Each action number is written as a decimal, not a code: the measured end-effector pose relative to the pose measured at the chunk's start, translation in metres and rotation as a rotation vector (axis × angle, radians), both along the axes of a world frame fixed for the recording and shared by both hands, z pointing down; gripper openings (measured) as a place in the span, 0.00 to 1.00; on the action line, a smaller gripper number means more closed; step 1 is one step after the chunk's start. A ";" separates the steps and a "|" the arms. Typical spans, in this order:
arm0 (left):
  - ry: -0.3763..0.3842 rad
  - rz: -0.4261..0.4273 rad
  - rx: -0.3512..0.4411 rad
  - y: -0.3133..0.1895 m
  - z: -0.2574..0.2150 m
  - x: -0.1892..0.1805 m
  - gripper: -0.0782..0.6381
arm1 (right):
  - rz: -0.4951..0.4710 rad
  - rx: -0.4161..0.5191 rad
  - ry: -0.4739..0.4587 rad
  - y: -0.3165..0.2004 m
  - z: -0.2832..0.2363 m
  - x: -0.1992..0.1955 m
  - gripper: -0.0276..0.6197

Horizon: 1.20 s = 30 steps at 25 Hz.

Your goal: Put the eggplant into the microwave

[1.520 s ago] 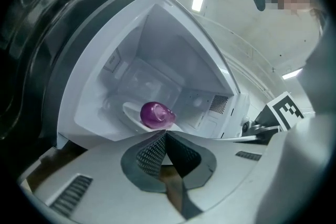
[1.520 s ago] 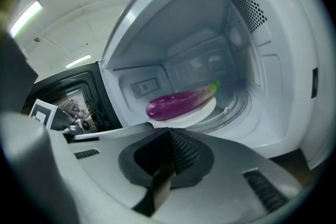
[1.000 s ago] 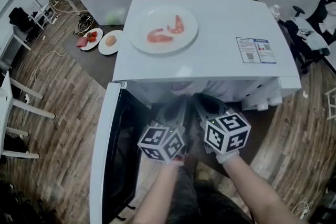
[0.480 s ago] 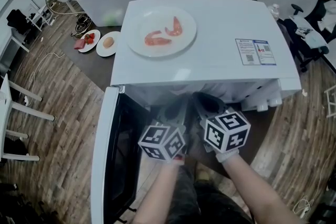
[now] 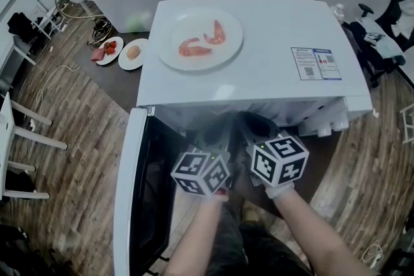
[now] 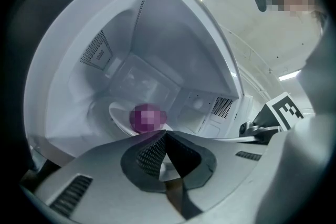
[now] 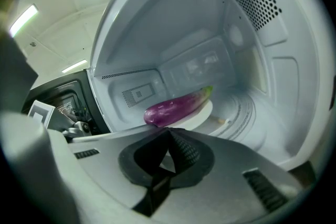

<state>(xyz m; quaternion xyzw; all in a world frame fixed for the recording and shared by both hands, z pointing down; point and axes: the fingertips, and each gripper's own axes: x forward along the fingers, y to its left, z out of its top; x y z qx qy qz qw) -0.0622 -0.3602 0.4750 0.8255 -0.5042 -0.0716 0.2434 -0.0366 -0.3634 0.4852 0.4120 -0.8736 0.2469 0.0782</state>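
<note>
Purple eggplant (image 7: pixel 178 106) inside microwave (image 5: pixel 272 29), top label (image 5: pixel 315 63) illegible; left hand-held gripper (image 6: pixel 165 132), right hand-held gripper (image 7: pixel 169 131) both pressed together.

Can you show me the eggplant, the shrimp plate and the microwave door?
eggplant (image 7: pixel 176 107): right gripper view, middle of its purple body.
shrimp plate (image 5: pixel 189 22): head view, bare white part near its rim.
microwave door (image 5: pixel 129 194): head view, its open white edge.

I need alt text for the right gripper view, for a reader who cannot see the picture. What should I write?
A long purple eggplant with a green stem lies on a white round plate inside the open white microwave. In the foreground, the right gripper points toward it, its fingers closed together and holding nothing.
</note>
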 end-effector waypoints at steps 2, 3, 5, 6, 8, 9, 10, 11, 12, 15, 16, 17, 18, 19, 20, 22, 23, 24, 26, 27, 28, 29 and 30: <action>0.002 0.001 0.000 0.000 -0.001 0.000 0.11 | 0.003 -0.001 0.003 0.000 0.000 0.000 0.05; 0.002 0.002 0.002 0.000 -0.001 0.000 0.11 | 0.004 0.000 0.006 0.000 0.000 0.000 0.05; 0.002 0.004 0.007 0.003 0.000 0.001 0.11 | 0.002 0.010 0.013 0.001 0.000 0.001 0.05; 0.001 0.003 0.009 0.005 0.001 0.001 0.11 | -0.003 0.018 0.013 0.002 -0.001 0.000 0.05; 0.002 0.000 0.009 0.009 0.002 0.000 0.11 | -0.012 0.034 -0.002 0.005 -0.003 0.000 0.05; 0.001 -0.001 0.009 0.011 0.003 0.000 0.11 | -0.014 0.041 -0.015 0.007 -0.004 -0.001 0.05; -0.001 -0.002 0.010 0.012 0.004 0.000 0.11 | -0.016 0.049 -0.028 0.008 -0.006 -0.001 0.05; -0.004 -0.004 0.012 0.014 0.004 0.000 0.11 | -0.020 0.058 -0.037 0.010 -0.008 -0.002 0.05; -0.007 -0.007 0.015 0.016 0.003 0.000 0.11 | -0.024 0.066 -0.040 0.011 -0.009 -0.002 0.05; -0.016 -0.014 0.025 0.022 0.002 -0.001 0.11 | -0.043 0.077 -0.021 0.017 -0.009 -0.003 0.05; -0.019 -0.014 0.028 0.025 0.001 0.000 0.11 | -0.048 0.077 -0.016 0.019 -0.008 -0.003 0.05; -0.022 -0.014 0.030 0.027 0.001 0.000 0.11 | -0.052 0.076 -0.014 0.022 -0.008 -0.002 0.05; -0.026 -0.013 0.032 0.030 0.001 0.001 0.11 | -0.055 0.075 -0.015 0.025 -0.008 -0.001 0.05; -0.030 -0.013 0.033 0.034 0.001 0.002 0.11 | -0.059 0.075 -0.016 0.029 -0.008 0.000 0.05; -0.032 -0.013 0.033 0.037 0.001 0.003 0.11 | -0.064 0.075 -0.015 0.032 -0.007 0.001 0.05; -0.034 -0.016 0.032 0.044 0.002 0.005 0.11 | -0.076 0.079 -0.006 0.038 -0.008 0.002 0.05; -0.035 -0.017 0.032 0.047 0.002 0.006 0.11 | -0.083 0.082 -0.001 0.041 -0.008 0.002 0.05; -0.036 -0.017 0.032 0.050 0.002 0.007 0.11 | -0.090 0.084 0.004 0.044 -0.009 0.003 0.05; -0.039 -0.017 0.034 0.056 0.000 0.008 0.11 | -0.102 0.086 0.013 0.051 -0.009 0.004 0.05; -0.040 -0.016 0.036 0.059 -0.002 0.009 0.11 | -0.107 0.087 0.016 0.055 -0.010 0.005 0.05; -0.041 -0.015 0.037 0.062 -0.003 0.011 0.11 | -0.111 0.088 0.019 0.058 -0.011 0.007 0.05; -0.042 -0.014 0.038 0.065 -0.004 0.012 0.11 | -0.115 0.090 0.022 0.062 -0.011 0.008 0.05; -0.044 -0.013 0.039 0.069 -0.005 0.013 0.11 | -0.120 0.092 0.025 0.066 -0.012 0.009 0.05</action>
